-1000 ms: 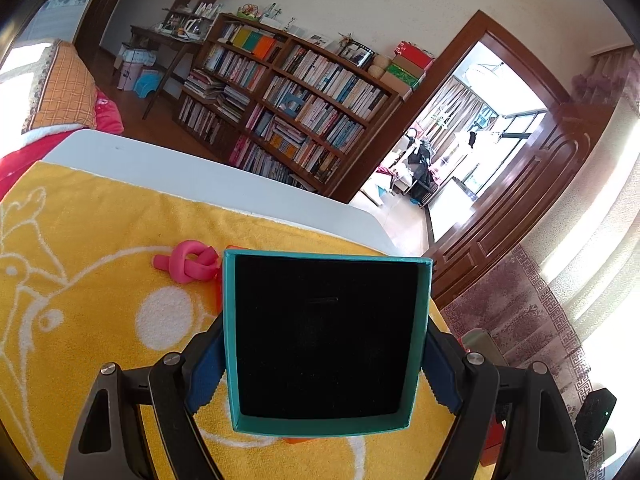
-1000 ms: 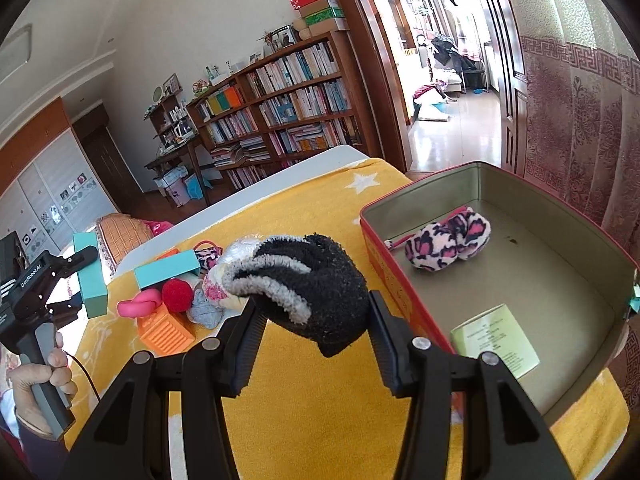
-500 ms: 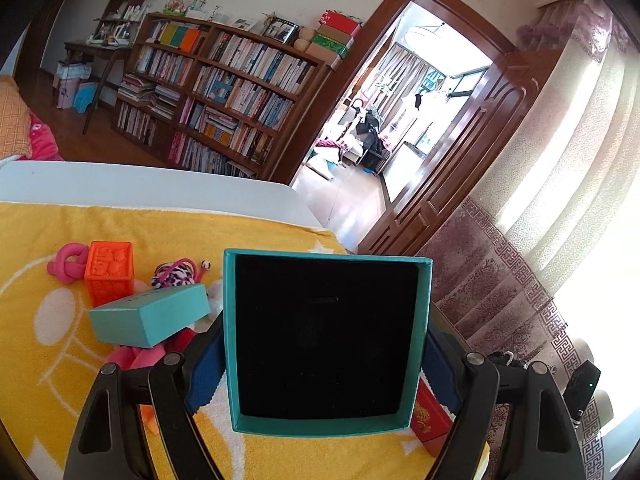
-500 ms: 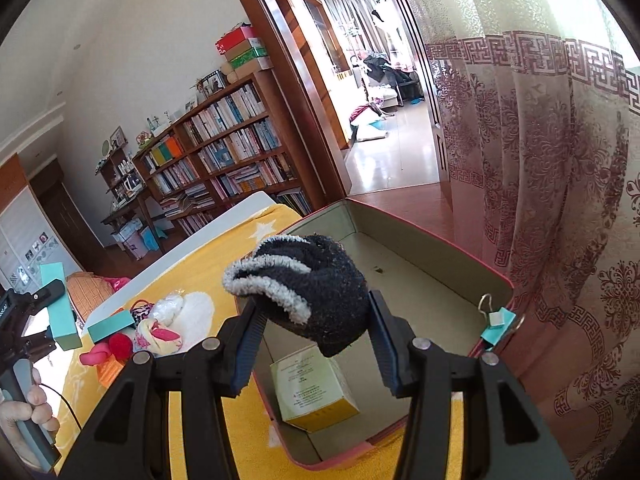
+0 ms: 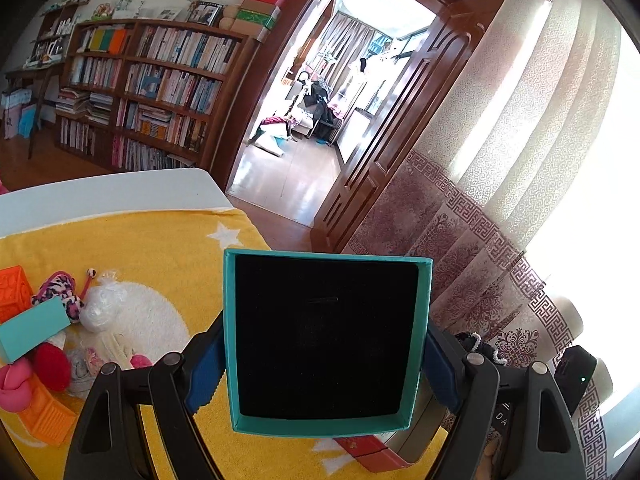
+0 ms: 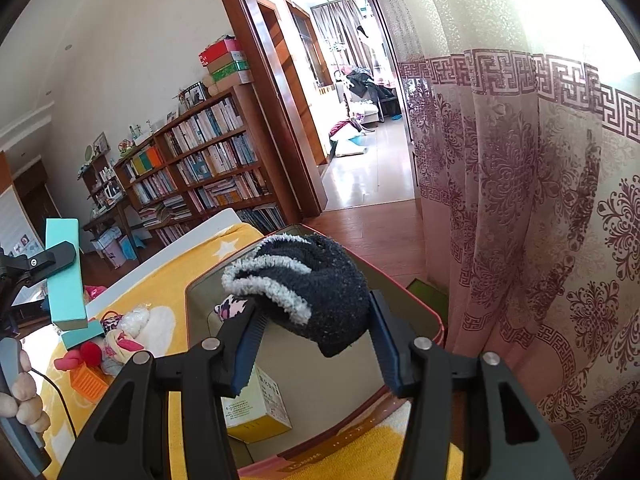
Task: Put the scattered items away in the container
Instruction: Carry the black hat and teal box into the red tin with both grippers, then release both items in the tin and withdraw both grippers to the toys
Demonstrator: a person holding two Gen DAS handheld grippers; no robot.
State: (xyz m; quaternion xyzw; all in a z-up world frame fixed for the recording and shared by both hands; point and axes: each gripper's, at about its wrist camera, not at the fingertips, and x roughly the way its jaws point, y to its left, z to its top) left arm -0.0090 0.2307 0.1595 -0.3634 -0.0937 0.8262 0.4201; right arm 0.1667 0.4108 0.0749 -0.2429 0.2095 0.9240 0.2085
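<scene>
Container: red-walled tin (image 6: 404, 304), open, plain beige floor, set at the window end of the surface (image 5: 120, 192) on a yellow towel (image 5: 168, 256) beside a patterned curtain (image 6: 540, 200). One red corner of it shows low in the left wrist view.

Contents of tin: one yellow carton with a printed label (image 6: 256, 408), lying near the near wall; one pink-and-black leopard-print fabric piece (image 6: 230, 306), by the far left wall, partly hidden behind a gripper finger.

Right gripper (image 6: 316, 344): pads pinch a black fuzzy sock with a grey-white cuff (image 6: 304, 284), held in the air above the tin's interior, not touching its floor.

Left gripper (image 5: 324, 364): jaws spread wide and pressed on the two sides of a teal box (image 5: 326, 344), its black-lined open face turned to the camera. In the right wrist view this box stands on edge in the air, left of the tin and above the towel.

Loose on the towel, well left of the tin:
- second teal box (image 5: 34, 330)
- orange embossed cube (image 5: 14, 294)
- leopard-print scrunchie (image 5: 60, 292)
- clear plastic bag, crumpled (image 5: 100, 308)
- red ball (image 5: 52, 366)
- pink knotted piece (image 5: 14, 388)
- orange ribbed block (image 5: 46, 418)

The person's hand (image 6: 28, 396) grips the left handle at the frame edge.
</scene>
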